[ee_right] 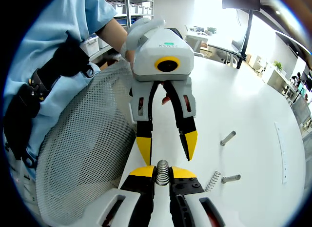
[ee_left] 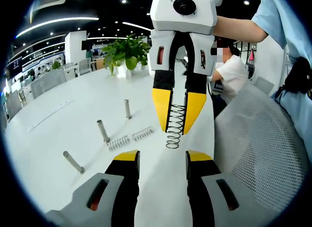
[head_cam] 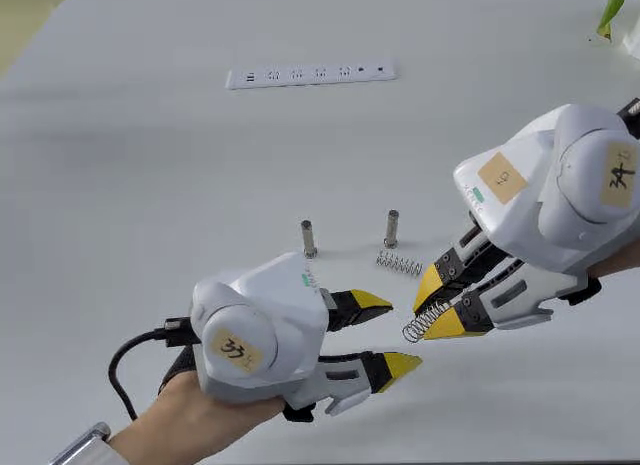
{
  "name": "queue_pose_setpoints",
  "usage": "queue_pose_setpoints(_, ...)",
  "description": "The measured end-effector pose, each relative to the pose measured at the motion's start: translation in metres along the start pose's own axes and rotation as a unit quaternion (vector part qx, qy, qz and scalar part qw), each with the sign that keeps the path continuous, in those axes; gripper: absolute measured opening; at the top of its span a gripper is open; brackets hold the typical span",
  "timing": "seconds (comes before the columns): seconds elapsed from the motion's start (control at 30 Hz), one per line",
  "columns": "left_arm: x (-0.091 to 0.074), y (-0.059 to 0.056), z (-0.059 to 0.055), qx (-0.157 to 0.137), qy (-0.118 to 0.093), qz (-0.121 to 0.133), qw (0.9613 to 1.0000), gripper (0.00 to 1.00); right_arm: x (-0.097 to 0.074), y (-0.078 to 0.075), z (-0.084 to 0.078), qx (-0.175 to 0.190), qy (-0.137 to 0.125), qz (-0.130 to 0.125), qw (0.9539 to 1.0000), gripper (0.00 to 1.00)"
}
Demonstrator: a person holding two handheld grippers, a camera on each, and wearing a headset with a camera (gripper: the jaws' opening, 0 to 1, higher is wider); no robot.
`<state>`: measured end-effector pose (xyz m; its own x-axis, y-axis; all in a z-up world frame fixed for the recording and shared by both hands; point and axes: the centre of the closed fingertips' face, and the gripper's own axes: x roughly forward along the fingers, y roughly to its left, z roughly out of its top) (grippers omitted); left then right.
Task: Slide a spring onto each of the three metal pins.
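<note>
Loose spring [head_cam: 400, 263] beside 2 pins [head_cam: 308, 238]; power strip [head_cam: 311, 75] well behind.

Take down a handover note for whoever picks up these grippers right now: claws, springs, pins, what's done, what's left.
Left claw: open, holding nothing.
Right claw: shut on one spring.
Three metal pins stand bare on the table: far pin, middle pin, near pin.
Two loose springs lie by the middle pin.
Done: one spring picked up.
Left: slide a spring onto each of the three pins.
</note>
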<state>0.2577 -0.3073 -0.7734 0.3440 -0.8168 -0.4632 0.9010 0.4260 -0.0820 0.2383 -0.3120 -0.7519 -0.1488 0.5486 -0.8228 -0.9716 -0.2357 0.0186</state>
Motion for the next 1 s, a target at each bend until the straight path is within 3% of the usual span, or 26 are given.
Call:
queue_pose_setpoints(0.3,-0.011,0.028,-0.005,-0.033,-0.016,0.08,0.9961,0.7,0.0,-0.001,-0.003,0.0,0.002,-0.001,1.0,0.07)
queue_pose_setpoints(0.53,-0.023,0.051,-0.013,-0.05,-0.017,0.145,0.988,0.98,0.0,-0.002,-0.006,0.0,0.006,-0.001,1.0,0.07)
queue_pose_setpoints(0.7,-0.029,0.062,-0.013,-0.061,-0.021,0.168,0.9836,0.99,-0.002,-0.002,-0.008,0.001,0.009,-0.002,1.0,0.07)
queue_pose_setpoints(1.0,-0.038,0.072,-0.013,-0.079,-0.028,0.188,0.9787,0.99,-0.004,-0.003,-0.011,0.002,0.013,-0.004,0.9999,0.07)
